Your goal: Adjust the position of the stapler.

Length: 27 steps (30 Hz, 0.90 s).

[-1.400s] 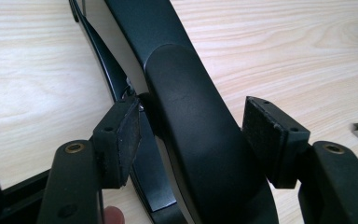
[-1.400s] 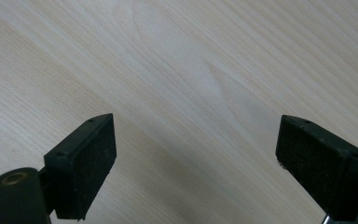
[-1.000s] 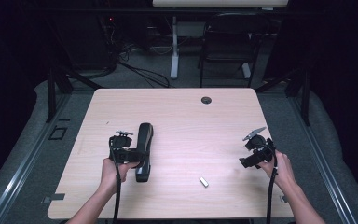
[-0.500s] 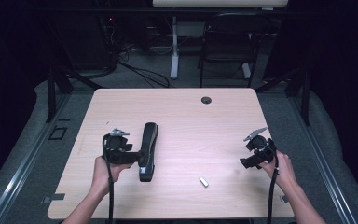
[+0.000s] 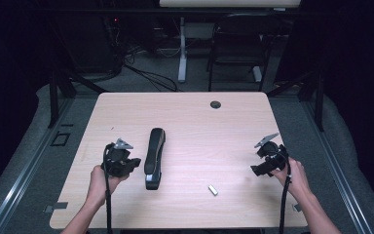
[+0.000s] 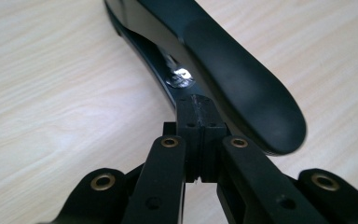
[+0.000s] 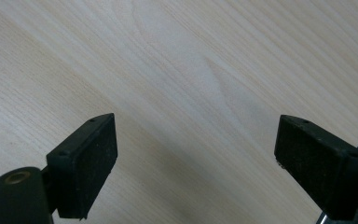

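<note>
Left gripper view: left hand-held gripper (image 6: 199, 175) has just been closing, now pressed together on nothing, clear of stapler (image 6: 223, 70). Release looks done. Right hand-held gripper (image 7: 196, 163) spread.

The desk (image 5: 233, 122) was a pale wood-grain top with rounded corners. A black stapler (image 5: 154, 157) lay left of its centre, long axis running from six to twelve o'clock. A small silvery block of staples (image 5: 213, 189) lay at about four o'clock from it. A round dark grommet (image 5: 215, 104) sat near the far edge.
</note>
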{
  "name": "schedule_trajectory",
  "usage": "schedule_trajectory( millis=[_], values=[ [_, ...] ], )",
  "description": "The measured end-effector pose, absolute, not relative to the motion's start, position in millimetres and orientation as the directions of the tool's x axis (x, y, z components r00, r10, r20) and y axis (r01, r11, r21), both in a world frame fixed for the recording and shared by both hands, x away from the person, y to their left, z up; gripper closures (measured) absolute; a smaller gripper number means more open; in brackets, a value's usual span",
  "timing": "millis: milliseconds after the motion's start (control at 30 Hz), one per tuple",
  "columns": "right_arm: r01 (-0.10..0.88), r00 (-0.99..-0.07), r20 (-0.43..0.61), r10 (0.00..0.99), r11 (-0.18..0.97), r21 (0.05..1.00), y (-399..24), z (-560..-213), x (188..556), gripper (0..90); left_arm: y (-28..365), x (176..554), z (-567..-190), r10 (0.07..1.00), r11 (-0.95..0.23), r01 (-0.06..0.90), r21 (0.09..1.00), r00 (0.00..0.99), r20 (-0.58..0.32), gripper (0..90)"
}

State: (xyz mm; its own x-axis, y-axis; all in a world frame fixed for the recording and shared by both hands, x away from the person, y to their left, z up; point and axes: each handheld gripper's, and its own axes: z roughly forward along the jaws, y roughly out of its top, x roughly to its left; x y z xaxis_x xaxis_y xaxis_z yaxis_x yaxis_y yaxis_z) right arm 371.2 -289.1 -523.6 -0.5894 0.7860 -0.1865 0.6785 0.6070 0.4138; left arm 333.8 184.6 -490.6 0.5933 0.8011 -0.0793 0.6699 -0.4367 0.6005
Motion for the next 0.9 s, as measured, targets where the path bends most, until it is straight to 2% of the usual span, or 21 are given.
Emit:
schedule_trajectory(
  millis=[300, 567, 900],
  values=[
    [0.674, -0.595, -0.185, 0.782, 0.611, 0.414, -287.4, -524.4, 371.6, 12.8, 182.3, 335.1, -494.3, 0.781, -0.409, 0.699, 0.587, 0.601, -0.17, 90.0],
    [0.676, -0.583, -0.198, 0.788, 0.606, 0.418, -286.9, -523.1, 370.9, 13.0, 159.3, 333.1, -497.3, 0.734, -0.444, 0.655, 0.611, 0.657, -0.17, 90.0],
    [0.679, -0.579, -0.198, 0.791, 0.602, 0.42, -286.8, -522.6, 370.4, 13.4, 124.5, 339.1, -502.9, 0.682, -0.497, 0.571, 0.654, 0.723, -0.113, 90.0]
  ],
)
